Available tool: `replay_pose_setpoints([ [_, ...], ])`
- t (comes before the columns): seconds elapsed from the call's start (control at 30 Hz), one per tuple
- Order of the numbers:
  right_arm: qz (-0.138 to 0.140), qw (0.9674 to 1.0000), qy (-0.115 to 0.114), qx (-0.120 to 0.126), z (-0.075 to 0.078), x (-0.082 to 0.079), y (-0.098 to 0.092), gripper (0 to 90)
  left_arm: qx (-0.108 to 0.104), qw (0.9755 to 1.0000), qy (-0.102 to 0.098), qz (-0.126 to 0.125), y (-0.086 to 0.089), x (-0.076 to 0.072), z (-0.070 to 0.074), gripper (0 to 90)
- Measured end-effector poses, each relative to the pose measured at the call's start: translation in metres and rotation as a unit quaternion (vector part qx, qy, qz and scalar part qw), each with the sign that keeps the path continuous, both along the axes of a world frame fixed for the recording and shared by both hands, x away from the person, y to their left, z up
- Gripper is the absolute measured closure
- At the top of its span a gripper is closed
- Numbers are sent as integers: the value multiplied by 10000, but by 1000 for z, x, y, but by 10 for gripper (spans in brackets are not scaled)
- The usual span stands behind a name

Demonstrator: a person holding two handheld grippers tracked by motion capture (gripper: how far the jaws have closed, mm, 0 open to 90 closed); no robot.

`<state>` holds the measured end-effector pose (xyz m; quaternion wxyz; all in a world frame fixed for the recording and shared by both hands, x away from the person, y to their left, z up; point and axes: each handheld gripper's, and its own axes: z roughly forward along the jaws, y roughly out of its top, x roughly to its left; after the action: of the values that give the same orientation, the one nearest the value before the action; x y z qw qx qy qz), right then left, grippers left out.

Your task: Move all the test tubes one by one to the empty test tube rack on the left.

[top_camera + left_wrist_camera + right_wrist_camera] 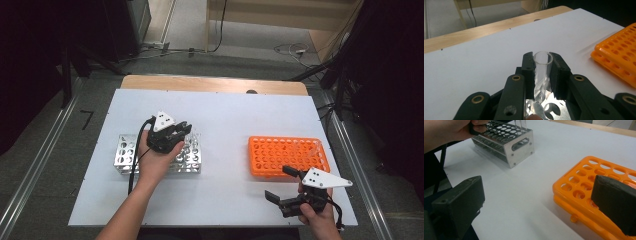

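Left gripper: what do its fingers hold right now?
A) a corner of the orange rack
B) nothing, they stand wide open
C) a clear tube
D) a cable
C: in the left gripper view the left gripper is clamped on a clear tube above the metal rack.

The metal rack (159,154) lies left of the plastic rack (288,155) on the table (225,120).

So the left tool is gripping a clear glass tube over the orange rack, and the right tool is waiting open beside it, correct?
Not quite. The left tool does grip the clear tube, but over the metal rack, as the high view shows. The orange rack sits on the right side of the table, where the right tool waits open beside it.
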<state>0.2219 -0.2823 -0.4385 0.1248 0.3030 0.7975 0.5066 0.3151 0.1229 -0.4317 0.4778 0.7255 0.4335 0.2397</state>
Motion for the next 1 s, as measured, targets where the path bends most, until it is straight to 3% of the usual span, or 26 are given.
replay_pose_setpoints([
  [0.27,-6,10000,-7,-3,-1,1,-1,0,126,9995,285,-23,-1,3,-4,748],
  [0.53,-54,10000,23,18,0,1,-3,0,-23,9982,595,-23,2,6,-4,725],
  [0.83,-144,9999,-56,11,2,2,-8,0,-344,9983,462,18,7,-2,0,560],
  [1.0,-314,9994,-76,74,5,5,-17,0,-602,9976,339,-6,14,-12,4,373],
])
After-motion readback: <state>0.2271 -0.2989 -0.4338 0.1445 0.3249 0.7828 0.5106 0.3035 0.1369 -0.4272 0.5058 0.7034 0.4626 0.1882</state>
